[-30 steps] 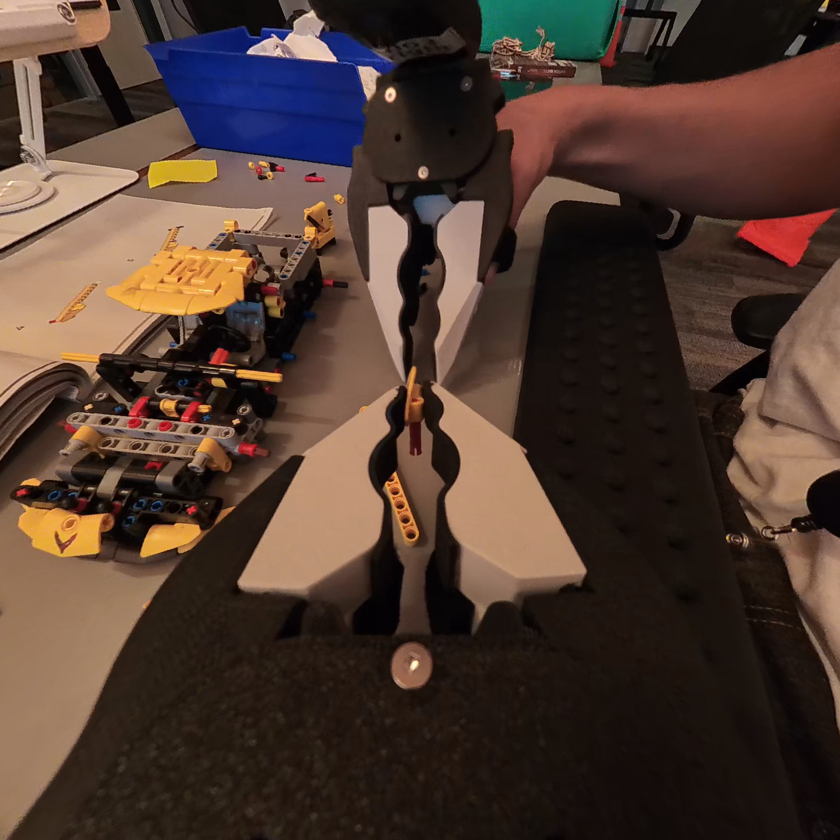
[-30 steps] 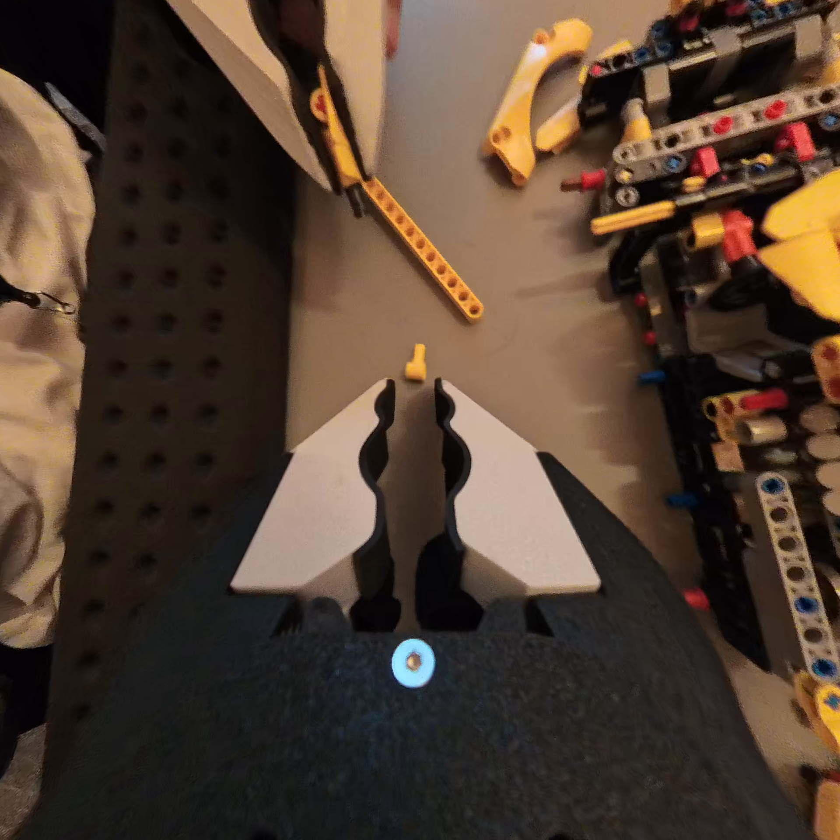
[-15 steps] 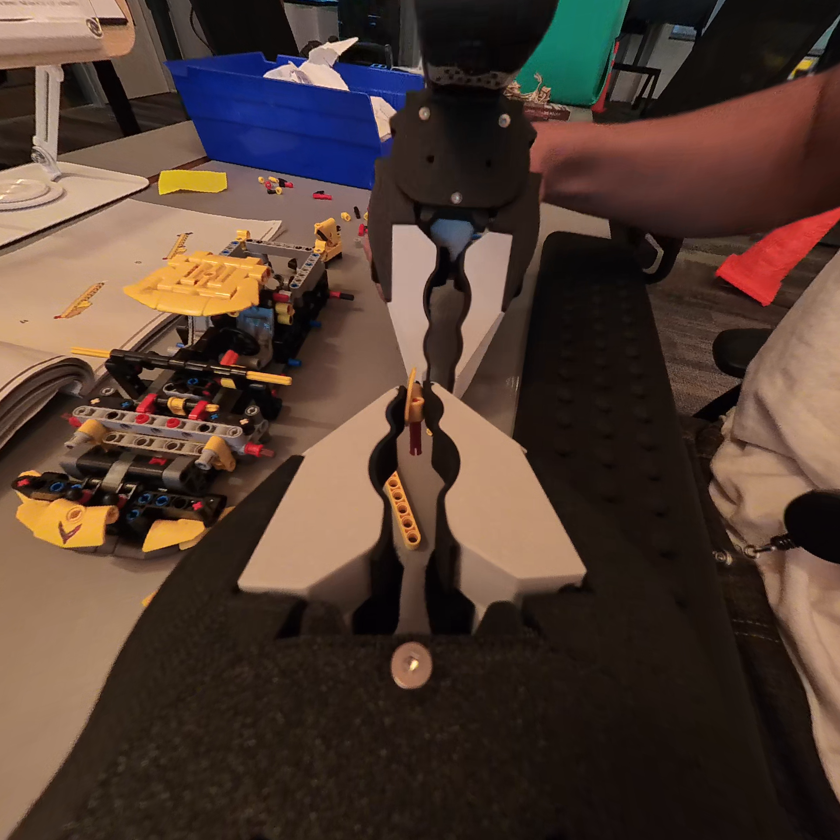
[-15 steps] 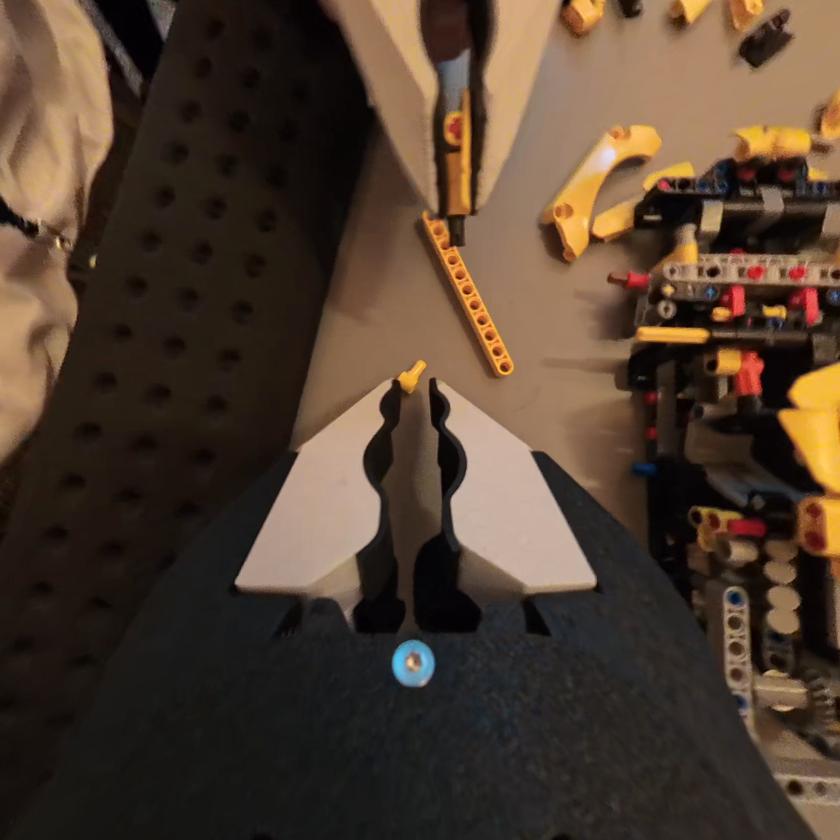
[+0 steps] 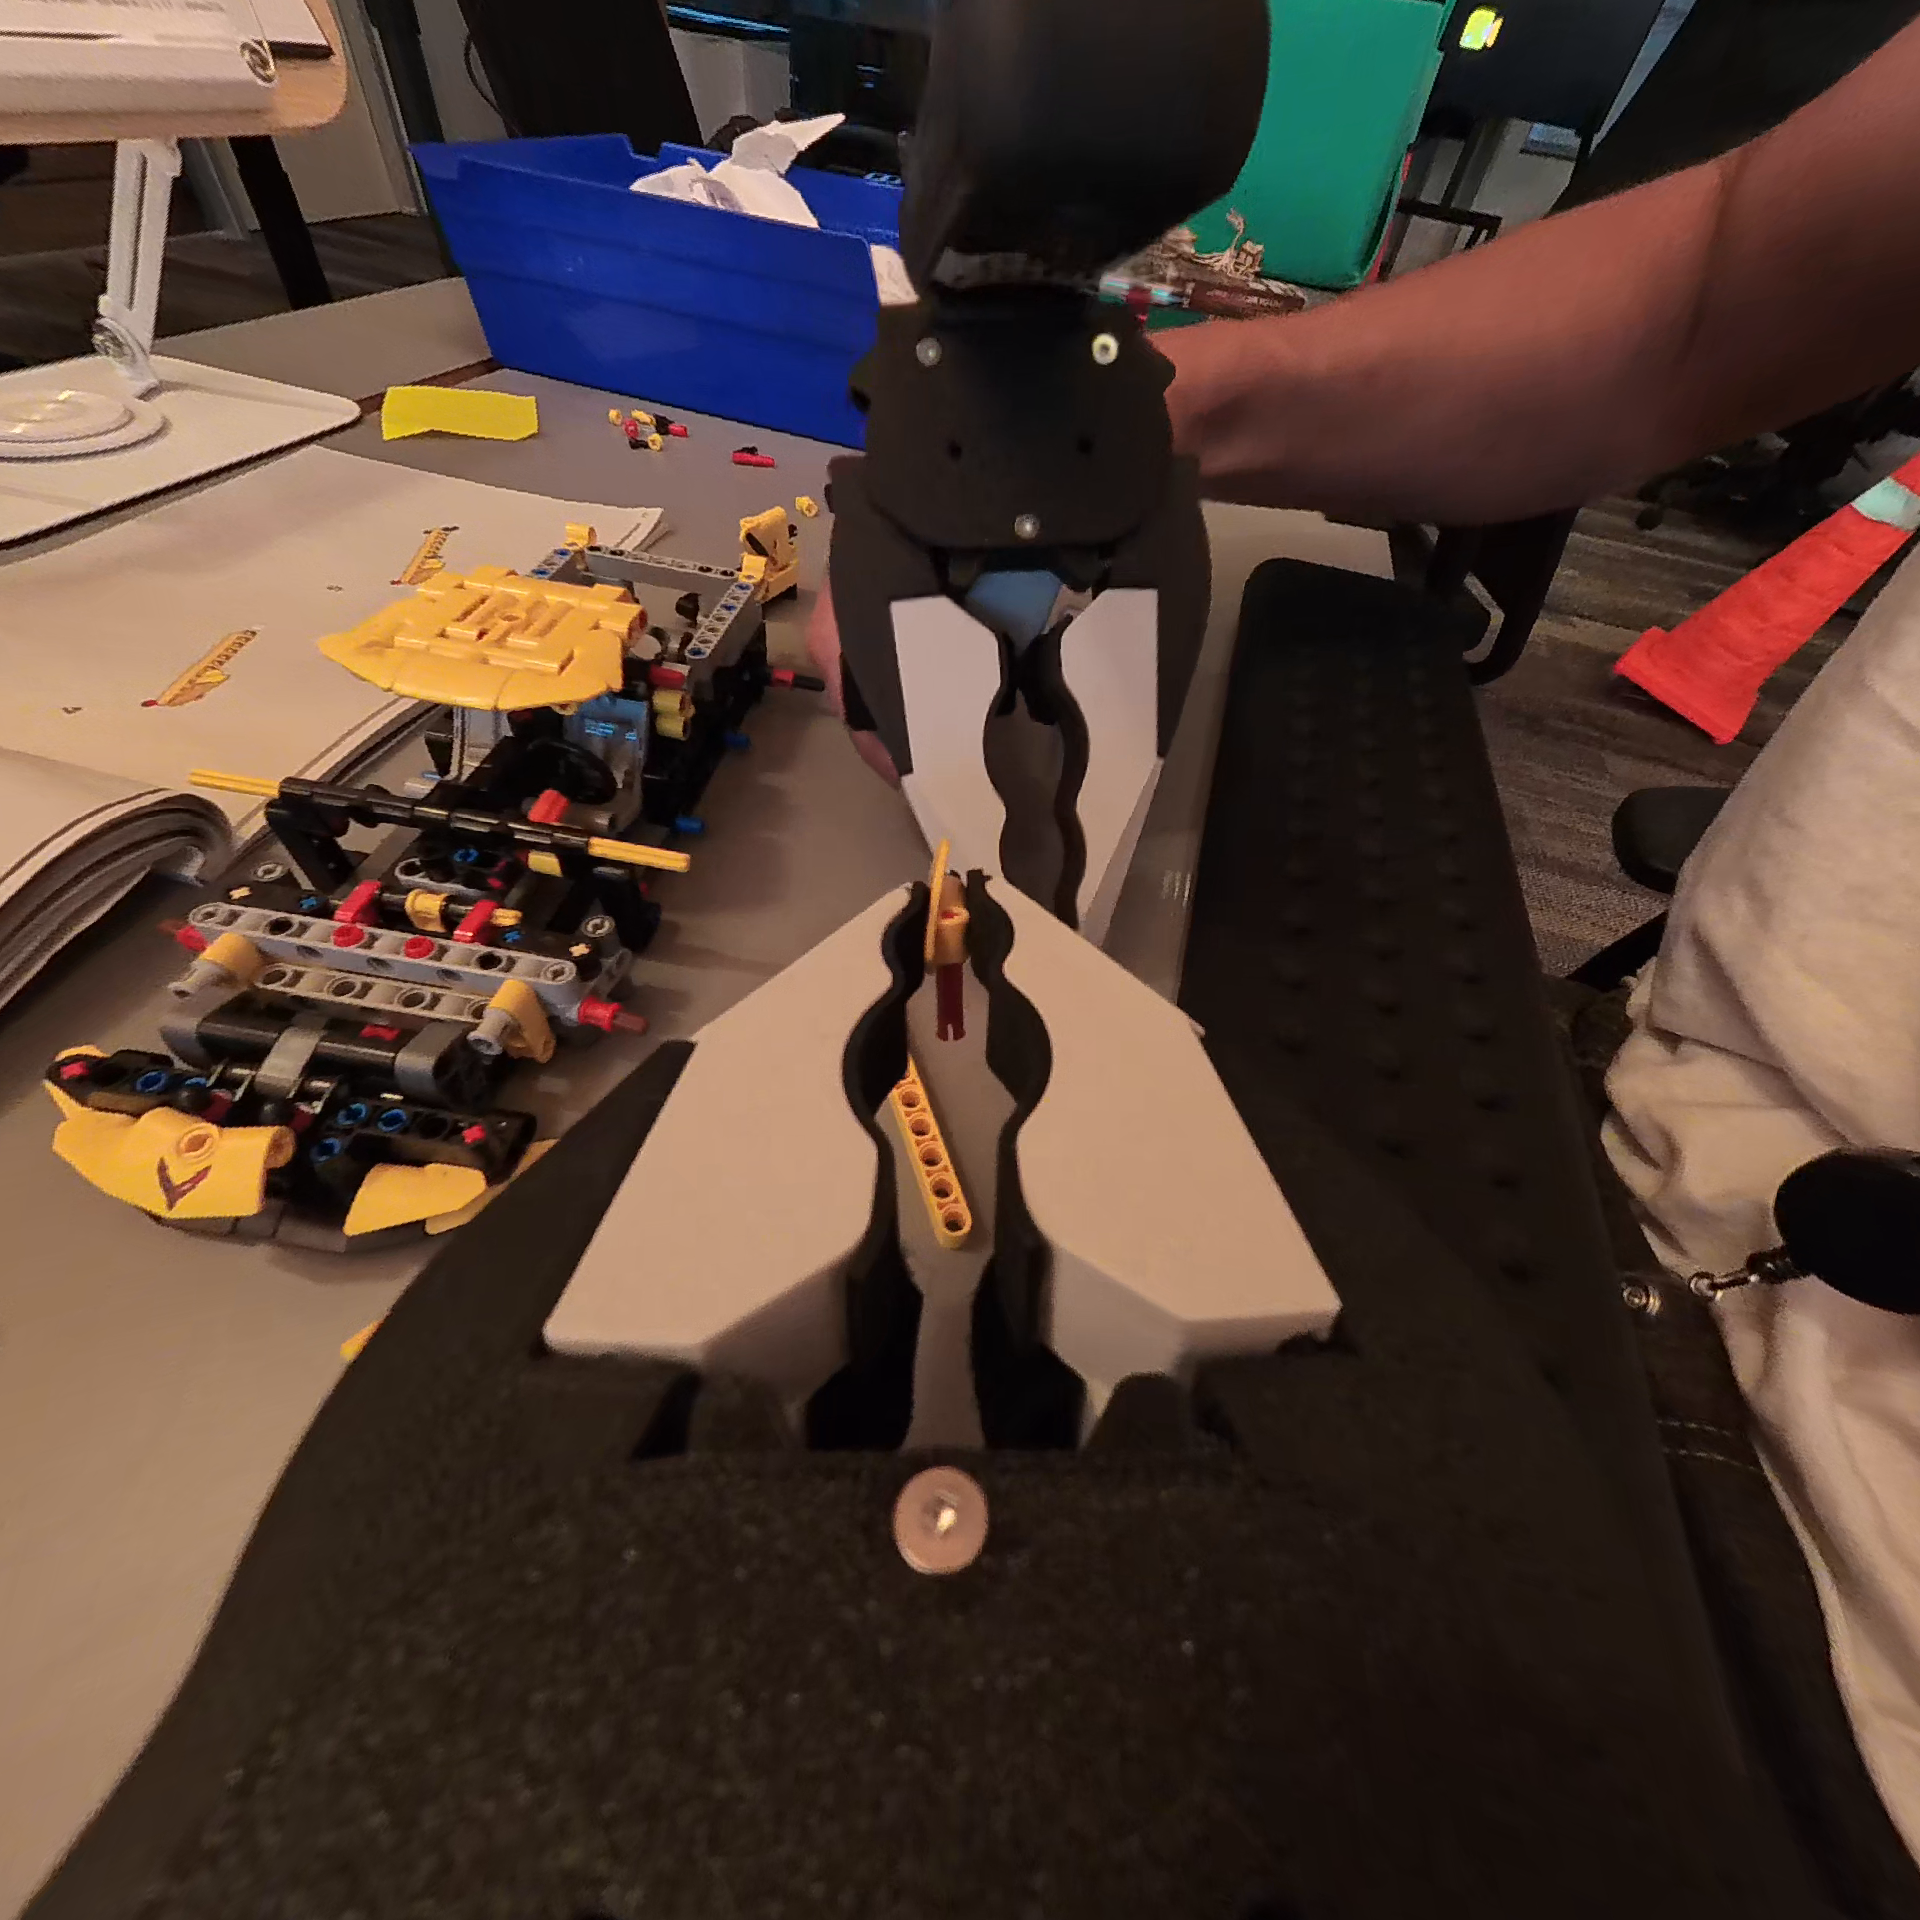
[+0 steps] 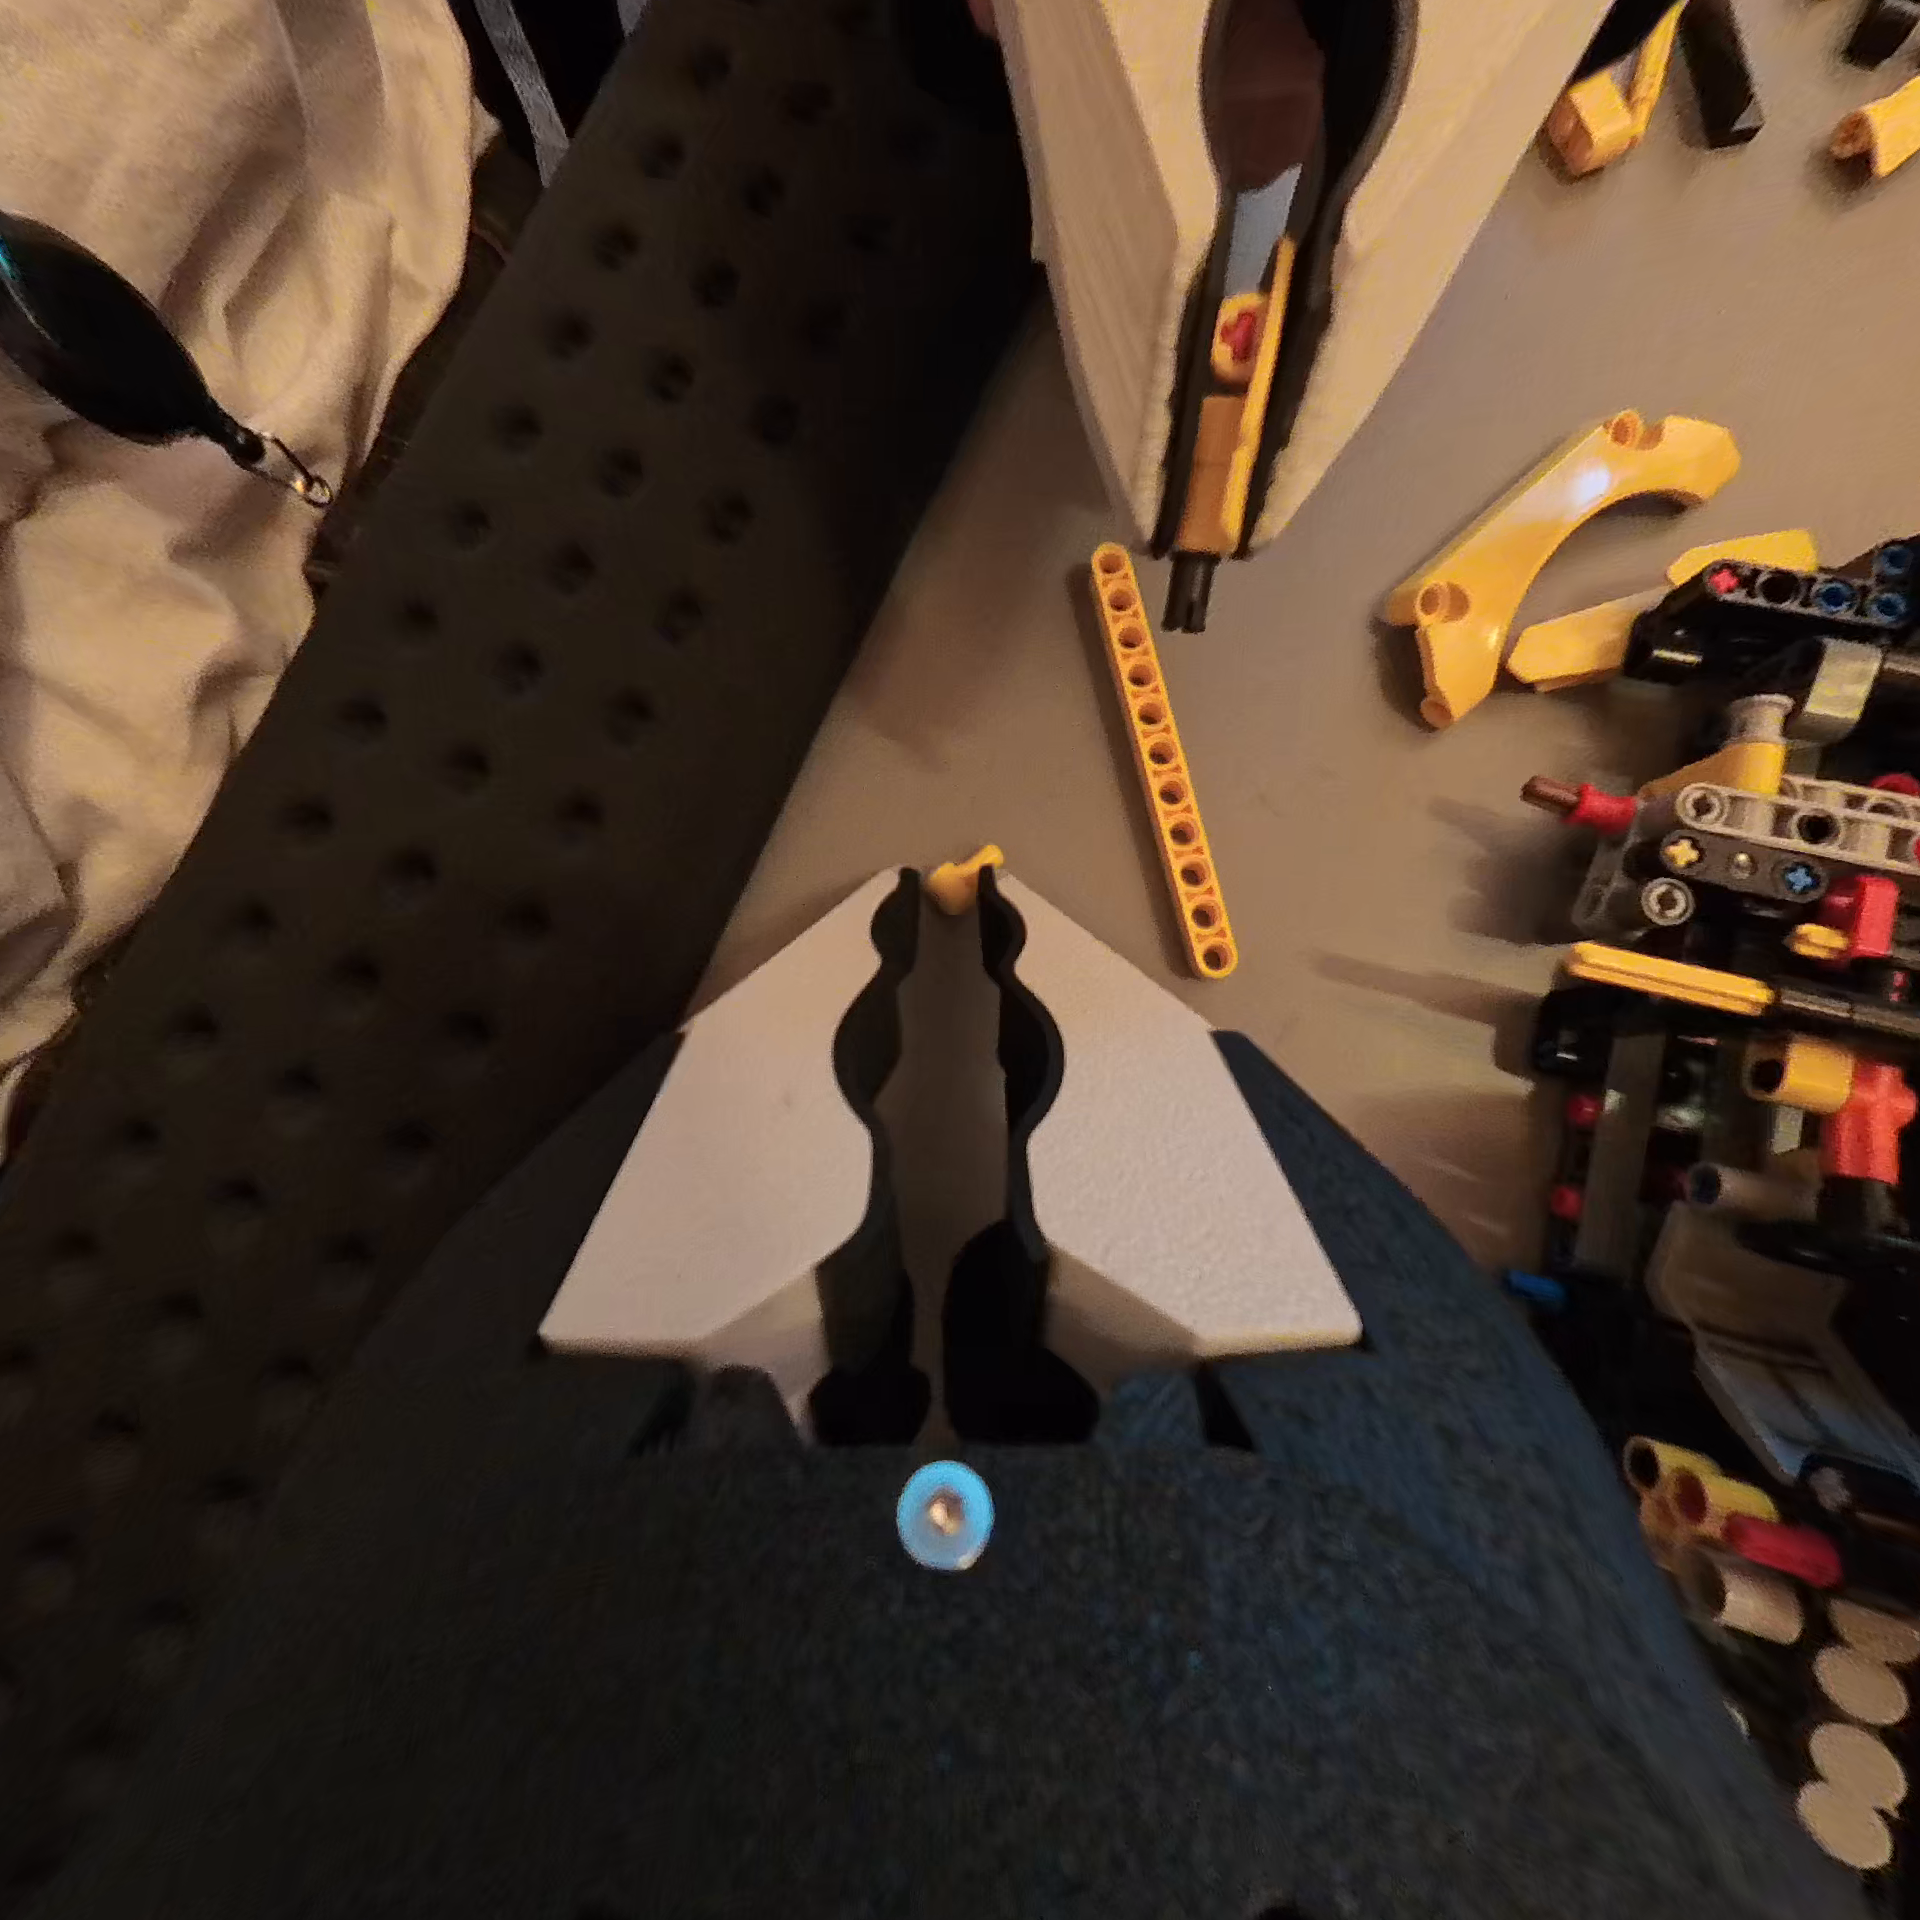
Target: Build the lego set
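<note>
On a grey table, the left tongs pinch a small yellow piece with a red pin at their tips. The right tongs, pointing down at the table, are narrowly spread around a tiny yellow peg at their tips; whether they grip it cannot be told. A long yellow beam with holes lies flat at one o'clock from the peg. The half-built yellow and black car sits at nine o'clock of the left tongs, with a blue bin behind.
</note>
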`<action>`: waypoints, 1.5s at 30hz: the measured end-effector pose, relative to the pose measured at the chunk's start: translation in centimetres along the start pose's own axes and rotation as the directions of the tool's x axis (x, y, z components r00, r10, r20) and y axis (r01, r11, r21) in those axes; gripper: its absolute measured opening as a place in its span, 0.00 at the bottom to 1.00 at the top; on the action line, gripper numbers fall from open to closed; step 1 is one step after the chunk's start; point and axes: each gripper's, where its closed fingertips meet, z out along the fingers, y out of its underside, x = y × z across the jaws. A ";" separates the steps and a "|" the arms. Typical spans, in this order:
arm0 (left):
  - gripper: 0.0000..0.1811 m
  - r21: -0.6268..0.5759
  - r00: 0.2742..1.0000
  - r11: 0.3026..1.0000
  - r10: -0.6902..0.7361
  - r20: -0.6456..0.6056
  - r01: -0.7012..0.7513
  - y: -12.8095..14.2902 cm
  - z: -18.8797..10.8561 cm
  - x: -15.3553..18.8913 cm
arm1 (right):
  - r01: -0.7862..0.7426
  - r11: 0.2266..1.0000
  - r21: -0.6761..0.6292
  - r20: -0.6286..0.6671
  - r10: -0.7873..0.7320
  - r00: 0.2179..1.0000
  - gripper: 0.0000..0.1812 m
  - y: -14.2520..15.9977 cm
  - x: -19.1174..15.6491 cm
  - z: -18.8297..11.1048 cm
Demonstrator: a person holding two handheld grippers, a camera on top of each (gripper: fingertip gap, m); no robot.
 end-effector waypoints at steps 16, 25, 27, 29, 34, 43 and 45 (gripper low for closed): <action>0.04 0.006 1.000 1.000 -0.002 -0.001 0.002 -0.1 -0.1 0.0 | -0.072 0.997 0.042 -0.100 0.076 0.992 0.04 -0.1 -0.1 0.7; 0.04 0.012 0.997 0.998 0.061 0.039 -0.062 -0.3 -0.4 -0.3 | -0.176 0.945 0.275 -0.311 0.260 0.914 0.03 -3.6 2.3 -2.4; 0.04 0.054 0.992 0.992 0.111 0.051 -0.114 -1.0 -0.6 -0.1 | -0.167 0.918 0.361 -0.343 0.297 0.891 0.03 -5.2 2.7 -4.1; 0.04 0.085 0.988 0.985 0.142 0.066 -0.147 -1.6 -0.9 0.0 | -0.182 0.898 0.400 -0.342 0.330 0.880 0.00 -5.8 2.7 -4.9; 0.04 0.070 0.989 0.987 0.138 0.058 -0.142 -1.3 -0.8 0.0 | -0.201 0.904 0.377 -0.398 0.354 0.846 0.00 -4.0 2.8 -4.6; 0.04 -0.081 0.991 0.988 0.135 0.011 -0.133 1.3 0.5 0.4 | -0.385 0.906 0.176 -0.337 0.423 0.841 0.00 1.7 0.8 -1.1; 0.04 -0.071 0.992 0.989 0.128 0.015 -0.127 1.1 0.4 0.3 | -0.372 0.911 0.177 -0.343 0.411 0.845 0.00 1.6 0.7 -0.9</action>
